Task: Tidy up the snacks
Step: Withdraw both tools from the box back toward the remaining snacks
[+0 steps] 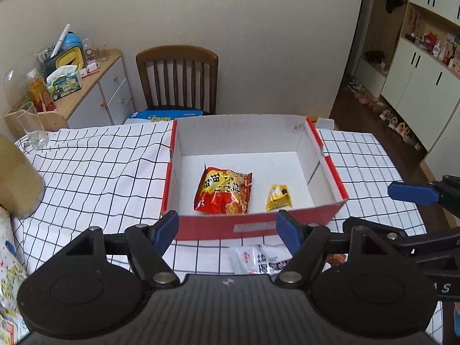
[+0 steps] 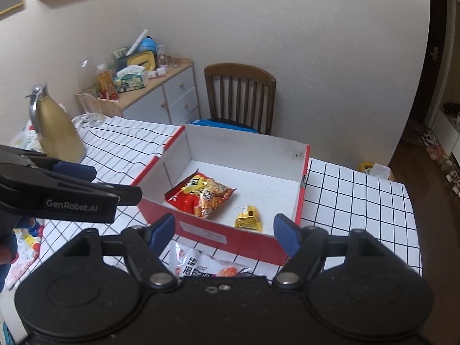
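- Presently, box [image 1: 253, 224]: open-topped on the checked tablecloth [image 1: 86, 172], set centrally as the collecting place.
- Red packet [image 1: 222, 191] and gold packet [image 1: 278, 197]: flat inside, already sorted.
- White packet [image 2: 207, 264]: outside the box's near wall, probably next.
- Left gripper [image 1: 227, 228], right gripper [image 2: 224, 230]: fingers apart, empty, poised above it.

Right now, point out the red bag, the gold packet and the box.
red bag [image 1: 222, 191]: left wrist view, middle of its front.
gold packet [image 2: 249, 219]: right wrist view, middle of the wrapper.
box [image 1: 258, 225]: left wrist view, red near wall.
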The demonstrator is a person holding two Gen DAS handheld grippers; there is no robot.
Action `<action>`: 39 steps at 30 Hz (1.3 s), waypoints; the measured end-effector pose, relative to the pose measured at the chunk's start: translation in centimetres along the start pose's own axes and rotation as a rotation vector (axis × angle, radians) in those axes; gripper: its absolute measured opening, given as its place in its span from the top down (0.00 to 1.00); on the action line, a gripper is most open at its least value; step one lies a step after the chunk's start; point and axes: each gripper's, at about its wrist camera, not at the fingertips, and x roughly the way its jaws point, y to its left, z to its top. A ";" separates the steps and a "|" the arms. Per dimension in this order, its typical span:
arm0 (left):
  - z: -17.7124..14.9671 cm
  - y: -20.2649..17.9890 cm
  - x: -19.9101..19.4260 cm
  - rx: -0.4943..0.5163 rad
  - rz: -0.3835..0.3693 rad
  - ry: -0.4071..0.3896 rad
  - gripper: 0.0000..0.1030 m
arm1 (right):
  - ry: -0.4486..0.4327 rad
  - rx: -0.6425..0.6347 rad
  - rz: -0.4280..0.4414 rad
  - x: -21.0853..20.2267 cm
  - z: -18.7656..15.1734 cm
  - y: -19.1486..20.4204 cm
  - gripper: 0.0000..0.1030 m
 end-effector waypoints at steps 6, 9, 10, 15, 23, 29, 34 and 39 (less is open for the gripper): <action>-2.0 0.0 -2.3 -0.021 -0.016 -0.024 0.28 | -0.032 0.003 0.035 -1.9 -1.0 0.3 0.20; -3.3 0.2 -3.4 -0.027 -0.017 -0.037 0.22 | -0.051 0.009 0.053 -2.9 -1.6 0.4 0.16; -3.6 0.2 -3.7 -0.027 -0.015 -0.043 0.22 | -0.055 0.012 0.060 -3.2 -1.8 0.4 0.13; -5.5 0.4 -4.9 -0.028 -0.016 -0.055 0.22 | -0.077 0.028 0.078 -4.3 -2.9 0.3 0.06; -9.1 0.5 -5.3 -0.039 0.018 -0.072 0.18 | -0.084 0.050 0.092 -4.9 -6.0 0.3 0.00; -12.5 0.0 -4.5 -0.047 0.009 -0.048 0.18 | -0.046 0.070 0.092 -4.2 -8.9 0.2 0.00; -14.9 -0.8 -2.8 -0.024 -0.009 0.012 0.18 | 0.009 0.077 0.077 -3.1 -11.3 -0.2 0.00; -17.4 -1.8 -0.7 0.008 -0.052 0.088 0.18 | 0.067 0.094 0.068 -1.7 -12.9 -0.8 0.00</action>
